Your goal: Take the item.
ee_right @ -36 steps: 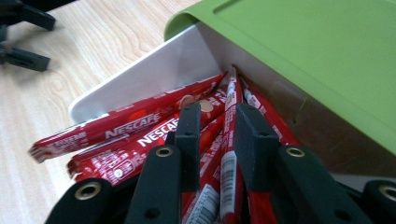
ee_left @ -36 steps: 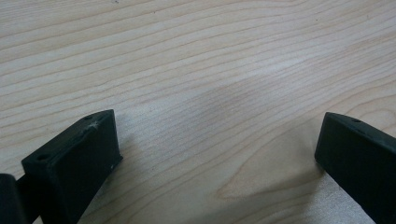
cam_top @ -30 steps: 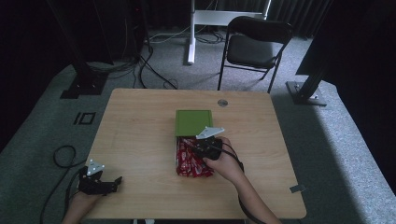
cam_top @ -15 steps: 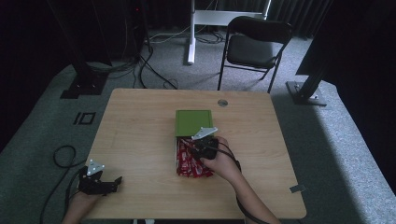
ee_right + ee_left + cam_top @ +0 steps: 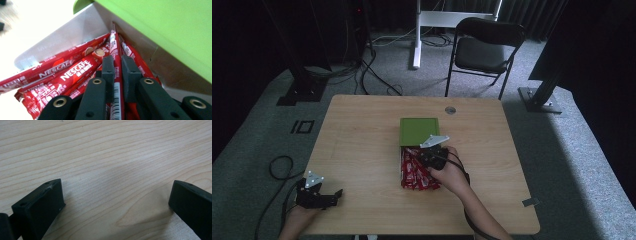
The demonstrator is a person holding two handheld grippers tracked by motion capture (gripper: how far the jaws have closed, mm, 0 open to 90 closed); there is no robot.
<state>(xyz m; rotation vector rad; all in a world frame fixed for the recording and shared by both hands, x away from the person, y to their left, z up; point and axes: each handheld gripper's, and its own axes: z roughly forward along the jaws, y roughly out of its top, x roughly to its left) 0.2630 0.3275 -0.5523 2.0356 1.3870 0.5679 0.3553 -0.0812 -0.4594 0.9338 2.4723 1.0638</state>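
Right gripper [image 5: 115, 72] pinches 1 sachet [image 5: 115, 50], tip toward green box [image 5: 160, 27]

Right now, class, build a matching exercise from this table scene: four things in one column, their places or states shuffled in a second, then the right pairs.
Things:
1. green lid
2. red coffee sachets
3. left gripper
4. right gripper

States:
A. fingers shut on one sachet
B. piled just nearer the person than the lid
C. mid-table, far side of the sachets
D. open, at the table's near left corner

Pairs: 1-C, 2-B, 3-D, 4-A
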